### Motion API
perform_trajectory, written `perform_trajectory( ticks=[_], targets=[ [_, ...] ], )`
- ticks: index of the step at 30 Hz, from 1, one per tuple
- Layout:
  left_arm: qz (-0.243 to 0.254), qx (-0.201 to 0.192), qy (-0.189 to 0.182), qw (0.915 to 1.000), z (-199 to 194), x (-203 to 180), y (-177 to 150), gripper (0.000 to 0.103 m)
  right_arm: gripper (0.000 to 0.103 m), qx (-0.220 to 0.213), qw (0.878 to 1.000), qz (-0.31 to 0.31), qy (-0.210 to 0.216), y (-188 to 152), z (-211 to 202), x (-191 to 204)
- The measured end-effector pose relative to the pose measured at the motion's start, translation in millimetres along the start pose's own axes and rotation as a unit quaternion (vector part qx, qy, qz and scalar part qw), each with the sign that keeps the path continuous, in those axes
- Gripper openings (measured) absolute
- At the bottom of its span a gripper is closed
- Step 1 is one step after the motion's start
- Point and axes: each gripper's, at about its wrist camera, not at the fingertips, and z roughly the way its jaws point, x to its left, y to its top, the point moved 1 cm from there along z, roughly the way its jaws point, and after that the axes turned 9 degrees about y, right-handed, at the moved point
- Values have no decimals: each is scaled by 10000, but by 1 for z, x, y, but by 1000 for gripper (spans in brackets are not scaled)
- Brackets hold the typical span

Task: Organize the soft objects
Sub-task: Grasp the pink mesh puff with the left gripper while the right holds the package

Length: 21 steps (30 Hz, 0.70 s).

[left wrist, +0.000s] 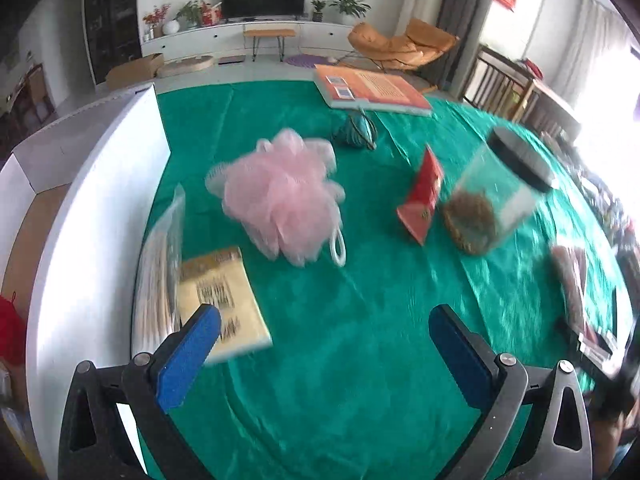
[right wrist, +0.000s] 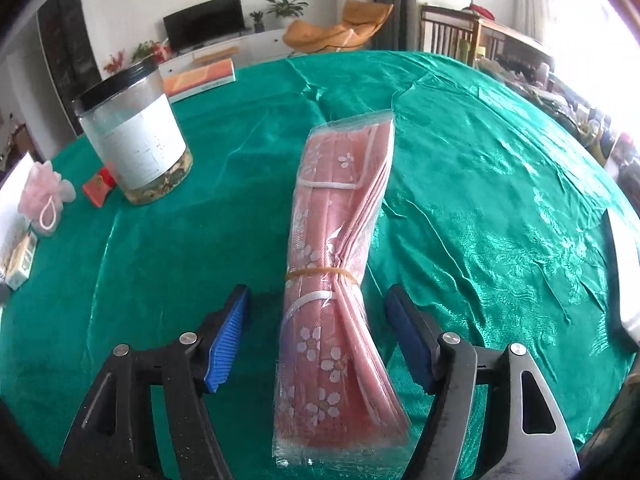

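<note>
My right gripper (right wrist: 316,328) was spread around the mask pack (right wrist: 340,280), lower centre; I'd pinch below the rubber band (right wrist: 320,273). Left gripper (left wrist: 324,344) gaped, holding nothing.

One pink bath puff (left wrist: 280,196); one pack of pink masks (right wrist: 340,280); one jar (right wrist: 136,132); two books (left wrist: 372,90) (left wrist: 222,300); one red packet (left wrist: 422,196); one white box (left wrist: 80,216).

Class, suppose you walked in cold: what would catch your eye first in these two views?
In the right wrist view, a clear pack of pink flowered face masks lies on the green cloth between the open right claw. In the left wrist view, a pink bath pouf sits mid-table ahead of the open left claw.
</note>
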Motion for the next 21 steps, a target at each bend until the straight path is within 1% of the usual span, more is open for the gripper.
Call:
perform_trajectory(
  ticks=[2, 4, 5, 6, 7, 8, 9, 10, 11, 12, 13, 16, 19, 21],
  targets=[
    [-104, 85, 86, 9999, 19, -1, 31, 103, 73, -2, 10000, -2, -2, -1, 0, 0],
    [89, 158, 599, 9980, 47, -7, 57, 103, 73, -2, 10000, -4, -3, -1, 0, 1],
    [214, 229, 856, 9958, 62, -11, 66, 103, 73, -3, 10000, -1, 3, -1, 0, 1],
    [374, 380, 1086, 9927, 81, -17, 74, 103, 73, -6, 10000, 5, 10, -1, -1, 1],
    [486, 533, 1195, 9902, 97, -21, 79, 103, 73, -8, 10000, 7, 11, -2, -1, 1],
    [555, 665, 1214, 9888, 110, -24, 80, 102, 73, -12, 10000, 13, 18, -2, -1, 1],
    [581, 744, 1138, 9890, 117, -24, 79, 85, 73, -17, 10000, 22, 31, -3, -2, 2],
    [578, 755, 1043, 9900, 121, -26, 78, 48, 73, -20, 10000, 33, 50, 1, 2, -4],
    [574, 763, 955, 9908, 119, -28, 76, 46, 73, -27, 10000, 44, 70, 2, 2, -6],
    [569, 664, 774, 9932, 111, -31, 74, 44, 73, -34, 9999, 56, 86, 2, 2, -7],
    [601, 531, 533, 9954, 98, -36, 70, 43, 73, -44, 9999, 71, 105, 2, 2, -8],
    [874, 231, 128, 9958, 51, -56, 47, 43, 73, -63, 9998, 113, 137, 2, 3, -10],
    [1041, 124, -121, 9944, 14, -63, 10, 43, 73, -61, 9998, 111, 135, 2, 3, -10],
    [1092, 90, -152, 9939, 2, -64, -15, 44, 73, -62, 9998, 113, 136, 2, 3, -10]
  ],
)
